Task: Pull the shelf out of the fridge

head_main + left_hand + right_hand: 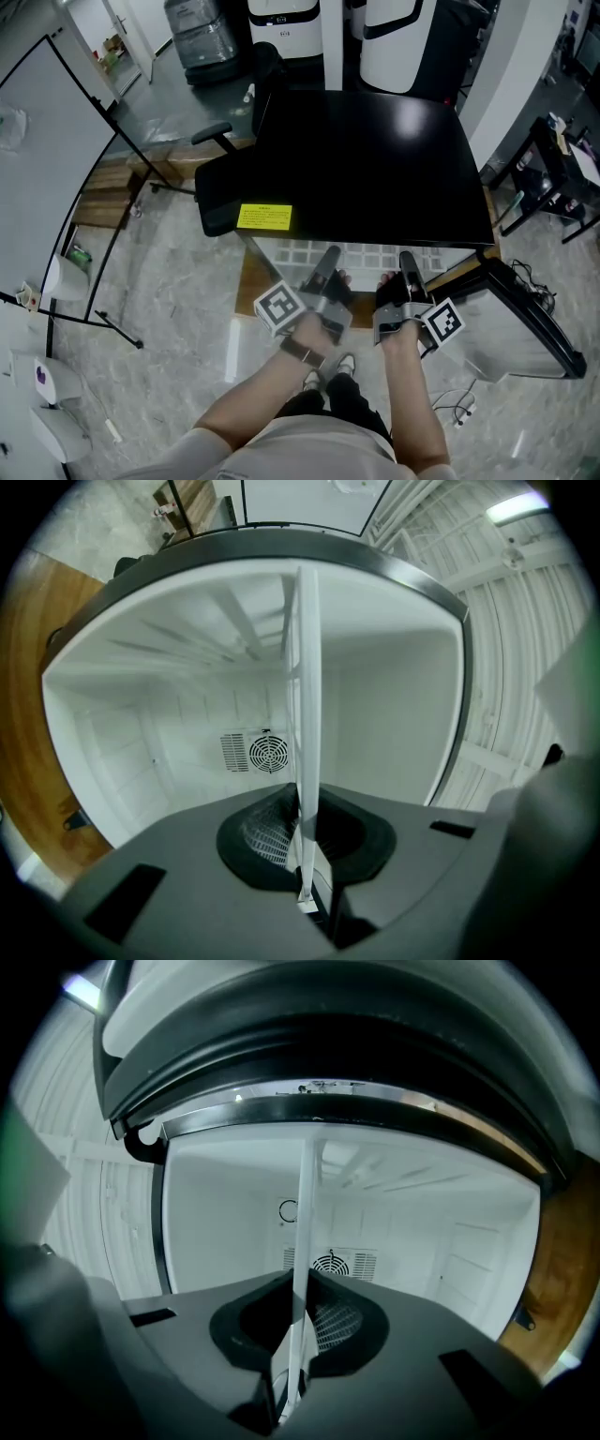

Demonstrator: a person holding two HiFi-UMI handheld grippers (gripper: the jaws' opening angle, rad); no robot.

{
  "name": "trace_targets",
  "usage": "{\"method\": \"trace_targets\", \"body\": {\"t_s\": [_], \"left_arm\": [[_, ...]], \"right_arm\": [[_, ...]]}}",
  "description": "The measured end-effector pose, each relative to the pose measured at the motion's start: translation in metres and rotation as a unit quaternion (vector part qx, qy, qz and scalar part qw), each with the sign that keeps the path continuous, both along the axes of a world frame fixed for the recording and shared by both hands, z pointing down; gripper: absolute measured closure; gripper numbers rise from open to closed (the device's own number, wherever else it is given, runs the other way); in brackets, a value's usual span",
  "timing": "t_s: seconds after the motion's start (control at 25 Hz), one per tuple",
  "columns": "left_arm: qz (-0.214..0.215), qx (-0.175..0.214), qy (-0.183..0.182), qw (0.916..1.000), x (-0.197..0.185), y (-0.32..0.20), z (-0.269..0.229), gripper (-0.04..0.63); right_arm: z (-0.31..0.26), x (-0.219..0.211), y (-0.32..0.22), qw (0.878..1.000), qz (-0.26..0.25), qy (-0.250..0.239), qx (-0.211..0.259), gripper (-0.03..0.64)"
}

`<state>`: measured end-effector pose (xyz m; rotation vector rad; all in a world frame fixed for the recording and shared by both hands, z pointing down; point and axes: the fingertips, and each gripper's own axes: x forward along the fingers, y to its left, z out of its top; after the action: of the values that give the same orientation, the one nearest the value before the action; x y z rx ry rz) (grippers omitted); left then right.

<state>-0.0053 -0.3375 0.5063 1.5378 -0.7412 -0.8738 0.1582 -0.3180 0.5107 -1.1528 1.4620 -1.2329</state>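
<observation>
Two grippers: the left gripper (pixel 329 259) and the right gripper (pixel 409 264) are both clamped on the same shelf (pixel 375 255), side by side on its front edge.
Left side close-up: in the left gripper view the jaws are pinched onto the thin white panel, which runs edge-on straight up through the gap. Looks tight on both faces, no daylight.
Right side close-up: same deal in the right gripper view, jaws squeezed on the shelf edge with the panel slicing up the middle of the picture.
Hands: left hand (pixel 317 330) and right hand (pixel 397 328) are wrapped round the handles. There's a dark wrist band (pixel 298 351) on the left arm.
Shelf position: it lies flat at the mouth of the fridge (pixel 375 159). From the head view a pale strip with a grid pattern pokes out past the front edge of the fridge top; the rest is hidden underneath.
Fridge: small one, glossy black top, white inside, right in front of the person.
Back wall: a round fan vent (pixel 268 753) sits low down behind the shelf and shows up in both gripper views.
Door (pixel 530 323): swung open on the person's right, dark frame, white inner side.
Sticker: a yellow label (pixel 264 217) on the front left corner of the top.
Chair: a black office chair (pixel 220 183) right up against the fridge's left side.
Floor (pixel 178 309): pale and marble-looking, with a wooden board (pixel 249 281) under the fridge.
</observation>
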Motion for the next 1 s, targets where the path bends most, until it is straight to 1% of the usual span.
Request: {"method": "trace_targets", "body": {"t_s": [0.32,0.44,0.56,0.6,0.72,0.76,0.88,1.0], "left_arm": [[0.009,0.011,0.022,0.9996,0.002,0.018,-0.010,0.570],[0.010,0.008,0.014,0.9998,0.000,0.026,-0.007,0.569],[0.009,-0.003,-0.008,0.9999,-0.003,0.035,0.001,0.570],[0.010,-0.004,-0.009,0.9999,-0.003,0.038,0.002,0.570],[0.016,0.007,0.008,0.9998,-0.002,0.044,-0.005,0.571],[0.018,0.008,0.007,0.9998,-0.002,0.047,-0.005,0.571],[0.021,-0.003,-0.008,0.9997,-0.004,0.056,0.001,0.570],[0.026,0.002,0.001,0.9997,-0.003,0.063,-0.002,0.569]], "right_arm": [[0.000,-0.001,0.019,1.000,0.002,0.002,0.003,0.578],[0.000,-0.002,0.027,1.000,0.000,0.002,0.003,0.578],[0.000,-0.002,0.035,1.000,0.000,0.000,0.002,0.578],[0.000,-0.002,0.037,1.000,0.000,-0.001,0.002,0.578],[0.000,-0.002,0.045,1.000,0.002,-0.003,0.003,0.578],[0.000,-0.003,0.048,1.000,0.003,-0.003,0.003,0.578],[-0.001,-0.004,0.056,1.000,0.004,-0.003,0.006,0.578],[-0.001,-0.004,0.063,1.000,0.005,-0.003,0.007,0.578]]}}
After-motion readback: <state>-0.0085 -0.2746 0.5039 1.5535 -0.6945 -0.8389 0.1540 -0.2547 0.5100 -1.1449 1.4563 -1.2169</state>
